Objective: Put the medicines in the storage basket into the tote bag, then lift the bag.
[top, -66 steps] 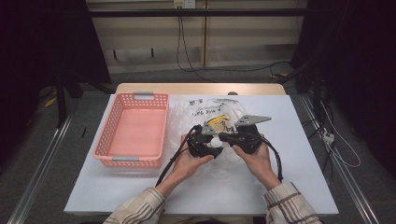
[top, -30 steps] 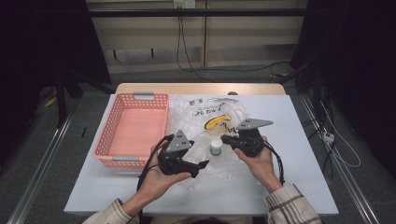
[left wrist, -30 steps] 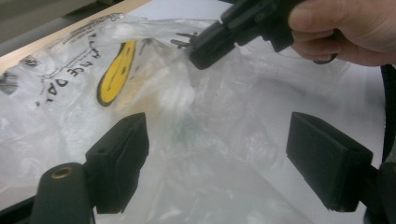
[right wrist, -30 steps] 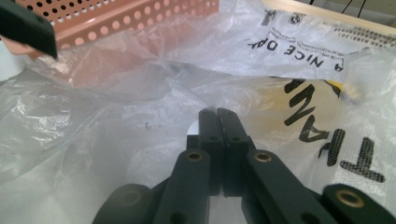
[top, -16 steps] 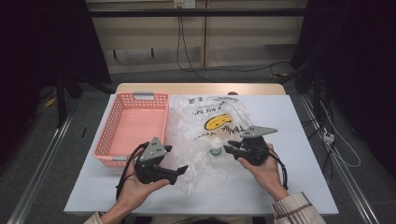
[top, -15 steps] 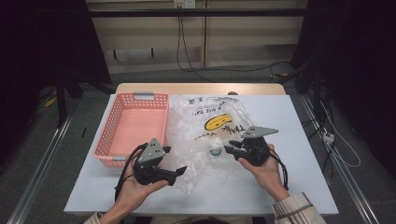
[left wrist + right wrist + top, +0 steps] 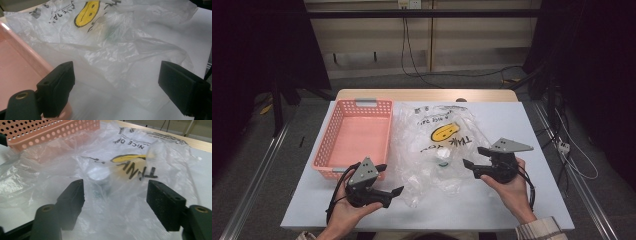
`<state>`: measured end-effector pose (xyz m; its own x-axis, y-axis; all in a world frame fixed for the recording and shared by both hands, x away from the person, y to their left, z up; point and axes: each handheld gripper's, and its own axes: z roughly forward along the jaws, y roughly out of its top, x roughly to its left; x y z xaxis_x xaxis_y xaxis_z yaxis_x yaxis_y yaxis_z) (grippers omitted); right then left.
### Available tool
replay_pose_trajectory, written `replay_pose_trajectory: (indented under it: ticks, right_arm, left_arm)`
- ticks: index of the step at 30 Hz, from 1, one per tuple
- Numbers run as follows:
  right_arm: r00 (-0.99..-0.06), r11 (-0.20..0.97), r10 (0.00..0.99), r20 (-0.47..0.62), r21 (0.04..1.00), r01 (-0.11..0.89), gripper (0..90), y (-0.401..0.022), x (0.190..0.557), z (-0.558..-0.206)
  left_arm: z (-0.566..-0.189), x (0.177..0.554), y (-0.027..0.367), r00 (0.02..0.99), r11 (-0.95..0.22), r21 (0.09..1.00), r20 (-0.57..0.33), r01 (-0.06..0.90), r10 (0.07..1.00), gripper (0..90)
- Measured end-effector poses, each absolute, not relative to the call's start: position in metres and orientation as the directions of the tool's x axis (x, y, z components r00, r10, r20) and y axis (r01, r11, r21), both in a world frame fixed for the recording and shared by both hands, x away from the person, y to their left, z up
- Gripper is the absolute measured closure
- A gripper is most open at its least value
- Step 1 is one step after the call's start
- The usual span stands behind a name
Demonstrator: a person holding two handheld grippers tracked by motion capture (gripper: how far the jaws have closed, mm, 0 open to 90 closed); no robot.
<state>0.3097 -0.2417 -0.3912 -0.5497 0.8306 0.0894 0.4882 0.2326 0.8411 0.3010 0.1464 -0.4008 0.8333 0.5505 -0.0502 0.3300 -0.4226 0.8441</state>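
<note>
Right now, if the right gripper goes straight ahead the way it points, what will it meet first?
Probably the clear crinkled plastic bag, then the small white-capped container inside it; the right gripper is open.

Small capped item (image 7: 99, 175) blurred inside the plastic bag (image 7: 140, 202)

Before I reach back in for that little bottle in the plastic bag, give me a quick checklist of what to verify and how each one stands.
1. Left claw open, nothing between the jaws: ok.
2. Right claw open; its jaws have just been opening, no plastic pinched: ok.
3. Small bottle in line with the right claw: ok, it sits just ahead between the jaws.
4. Bottle free to grasp: not ok, the plastic bag lies over it.
5. Bag's opening located: cannot tell, the crumpled film hides it.
6. Pink basket has room: ok, it looks empty, beside the bag.
</note>
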Motion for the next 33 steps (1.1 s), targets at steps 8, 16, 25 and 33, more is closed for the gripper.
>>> replay_pose_trajectory:
  ticks: [8,16,25,33]
  right_arm:
    - [-0.502,0.207,0.86,0.086,0.842,0.499,26.3,-0.257,0.296,-0.394]
    - [-0.47,0.203,0.88,0.069,0.84,0.503,26.1,-0.27,0.279,-0.399]
    - [-0.464,0.209,0.883,0.062,0.834,0.51,20.3,-0.282,0.265,-0.407]
    - [-0.463,0.216,0.883,0.074,0.812,0.543,13.8,-0.294,0.251,-0.414]
  left_arm:
    - [-0.396,0.288,0.146,0.839,-0.416,0.849,-0.056,0.326,0.542,12.5]
    - [-0.406,0.28,0.148,0.842,-0.443,0.836,-0.041,0.324,0.538,12.5]
    - [-0.414,0.271,0.148,0.866,-0.459,0.83,-0.054,0.316,0.498,11.6]
    - [-0.422,0.266,0.14,0.895,-0.519,0.811,-0.012,0.27,0.447,9.4]
